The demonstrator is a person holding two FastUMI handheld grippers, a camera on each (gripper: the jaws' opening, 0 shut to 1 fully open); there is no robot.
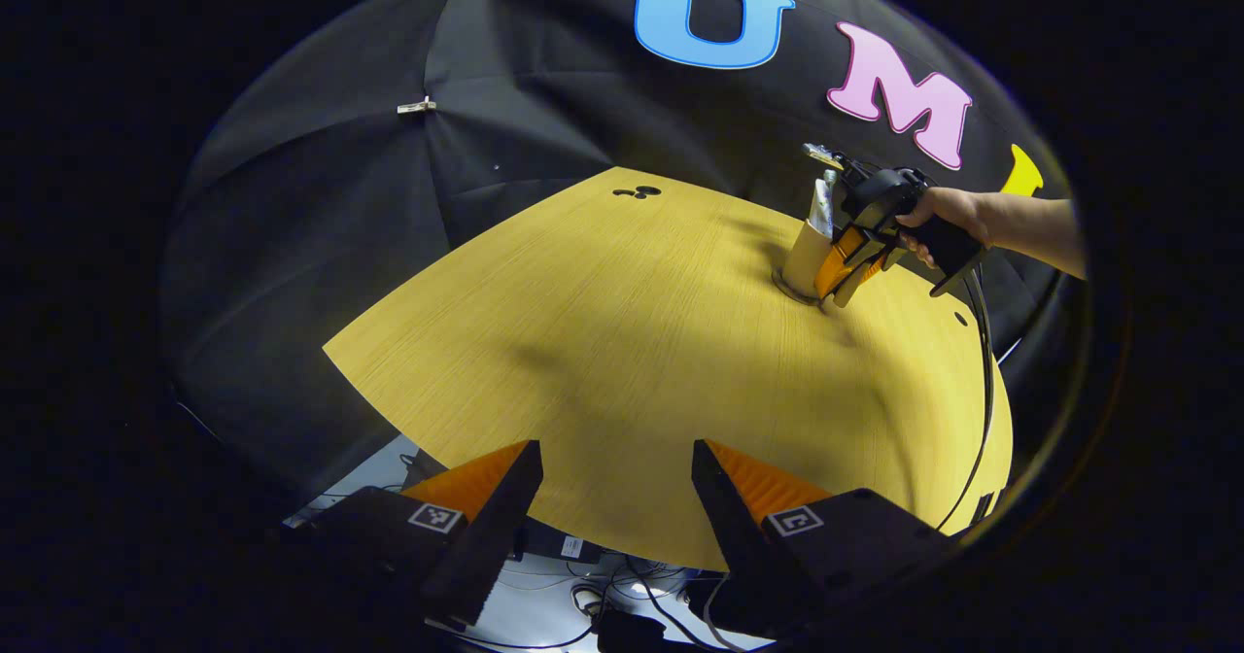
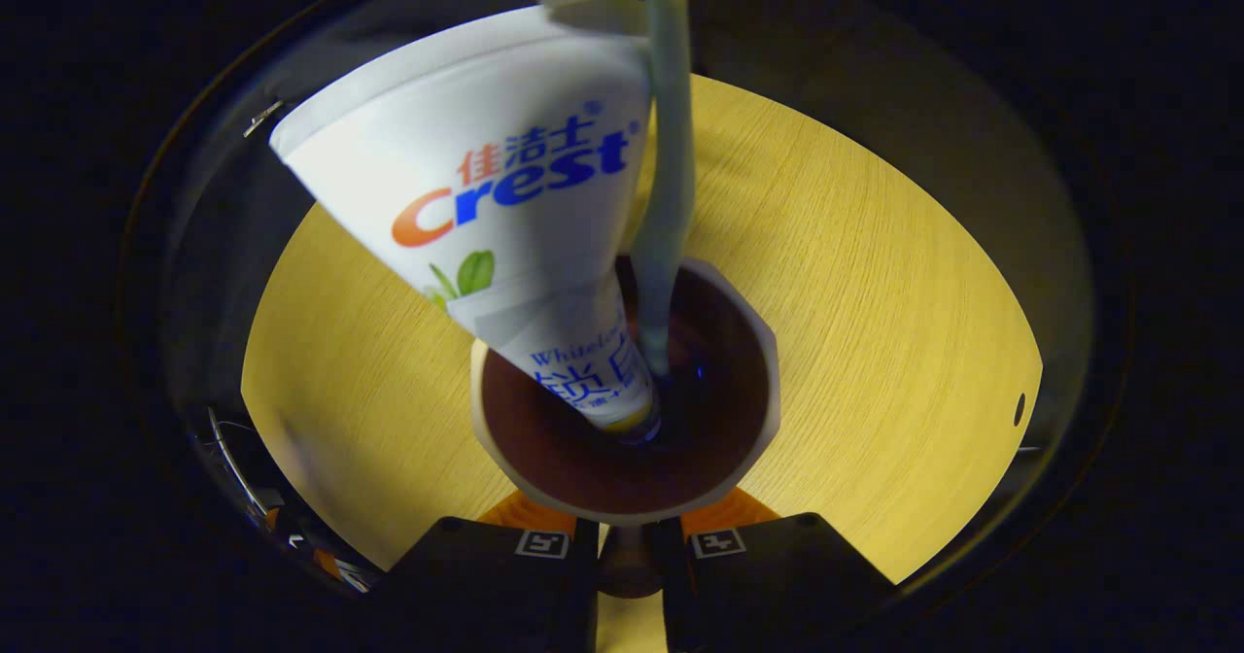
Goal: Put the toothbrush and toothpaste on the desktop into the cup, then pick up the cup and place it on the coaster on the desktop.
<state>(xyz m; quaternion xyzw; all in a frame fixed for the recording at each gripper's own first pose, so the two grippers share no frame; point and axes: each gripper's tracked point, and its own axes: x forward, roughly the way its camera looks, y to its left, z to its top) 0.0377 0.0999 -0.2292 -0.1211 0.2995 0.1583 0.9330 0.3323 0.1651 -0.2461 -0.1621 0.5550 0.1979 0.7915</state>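
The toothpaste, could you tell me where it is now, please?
In the right gripper view, the toothpaste stands in the cup, left of the toothbrush.

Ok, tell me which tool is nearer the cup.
Right. The right tool is at the cup, its fingers against the cup's wall, with the toothpaste and toothbrush inside. The left tool hangs open at the table's near edge, well away.
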